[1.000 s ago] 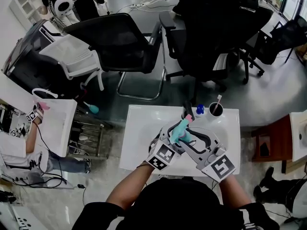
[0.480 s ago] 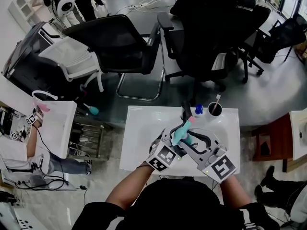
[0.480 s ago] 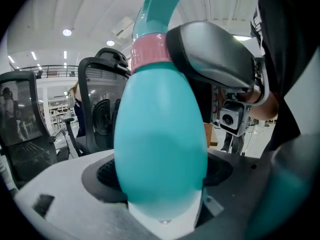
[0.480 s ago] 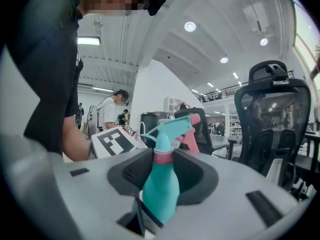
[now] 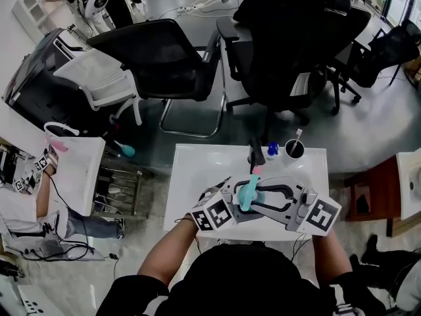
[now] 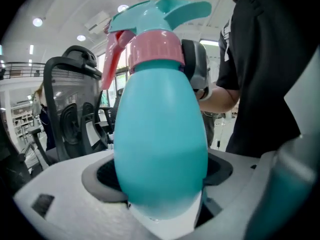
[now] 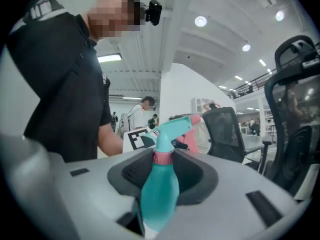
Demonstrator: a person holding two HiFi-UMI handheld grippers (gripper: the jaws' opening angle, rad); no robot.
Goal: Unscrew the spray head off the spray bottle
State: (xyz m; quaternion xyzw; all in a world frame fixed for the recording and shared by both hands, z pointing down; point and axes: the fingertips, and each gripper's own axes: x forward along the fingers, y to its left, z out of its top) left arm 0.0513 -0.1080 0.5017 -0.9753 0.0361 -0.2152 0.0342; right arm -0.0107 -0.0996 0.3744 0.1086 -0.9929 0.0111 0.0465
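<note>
A teal spray bottle with a pink collar, a teal spray head and a pink trigger is held above the white table. My left gripper comes in from the left and is shut on the bottle's wide body. My right gripper reaches in from the right. Its jaws have just been closing, with the pink collar between them. One of its grey pads sits against the collar. The head points away from the person.
At the table's far edge stand a black cup with a stick in it, a small blue object and a dark object. Black office chairs stand beyond the table. A second white table is at the left.
Both grippers have swung outward. The left marker cube has moved left and the right one right and up. The bottle has turned from slanted to nearly straight away from the person.
</note>
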